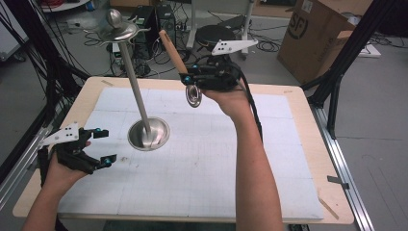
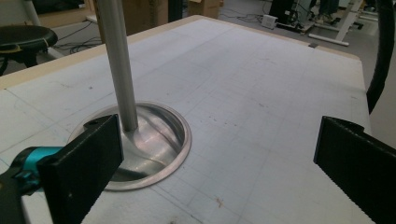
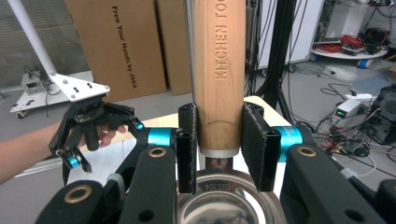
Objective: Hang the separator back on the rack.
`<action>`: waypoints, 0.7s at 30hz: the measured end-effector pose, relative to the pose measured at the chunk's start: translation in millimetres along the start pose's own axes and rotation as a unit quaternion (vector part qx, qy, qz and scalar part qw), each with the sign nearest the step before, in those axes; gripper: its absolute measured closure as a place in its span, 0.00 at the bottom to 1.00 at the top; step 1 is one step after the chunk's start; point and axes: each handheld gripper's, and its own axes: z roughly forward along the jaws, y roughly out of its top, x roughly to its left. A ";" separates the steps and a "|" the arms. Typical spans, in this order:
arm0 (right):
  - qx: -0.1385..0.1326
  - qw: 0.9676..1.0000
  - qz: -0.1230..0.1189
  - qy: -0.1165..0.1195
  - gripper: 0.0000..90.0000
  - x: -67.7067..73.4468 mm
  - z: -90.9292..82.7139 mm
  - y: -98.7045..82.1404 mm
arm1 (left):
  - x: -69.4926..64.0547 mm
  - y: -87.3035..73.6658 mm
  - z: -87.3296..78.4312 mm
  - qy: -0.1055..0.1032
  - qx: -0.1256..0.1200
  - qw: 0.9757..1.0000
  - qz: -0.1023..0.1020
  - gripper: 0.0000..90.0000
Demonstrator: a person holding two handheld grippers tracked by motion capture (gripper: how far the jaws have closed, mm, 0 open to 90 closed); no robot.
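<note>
While the right hand-held gripper [image 1: 188, 79] pinches the wooden handle of a small steel ladle [image 3: 218, 84] just above its metal collar, the utensil hangs bowl-down in the air over the far half of the desk [image 1: 298, 144], handle tilted up and away. Judgement: gripped near the bowl for control, probably to hang it on the metal stand [image 1: 137, 96], whose hooked top disc sits nearby. Left hand-held gripper [image 1: 103, 147]: jaws spread wide, empty, low beside the stand's dished base, likely ready to steady it.
</note>
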 end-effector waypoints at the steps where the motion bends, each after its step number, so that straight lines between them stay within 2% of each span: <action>1: -0.001 1.000 -0.001 0.001 0.76 -1.2 2.2 1.3 | 0.1 0.1 0.2 -0.001 0.000 1.000 0.001 0.02; 15: -0.008 1.000 0.013 0.014 0.76 -14.8 27.2 14.6 | 0.4 0.2 0.1 -0.002 0.000 1.000 0.000 0.02; 21: 0.001 1.000 0.007 0.026 0.76 -10.6 37.5 15.6 | 1.1 0.2 0.1 -0.002 -0.001 1.000 0.000 0.02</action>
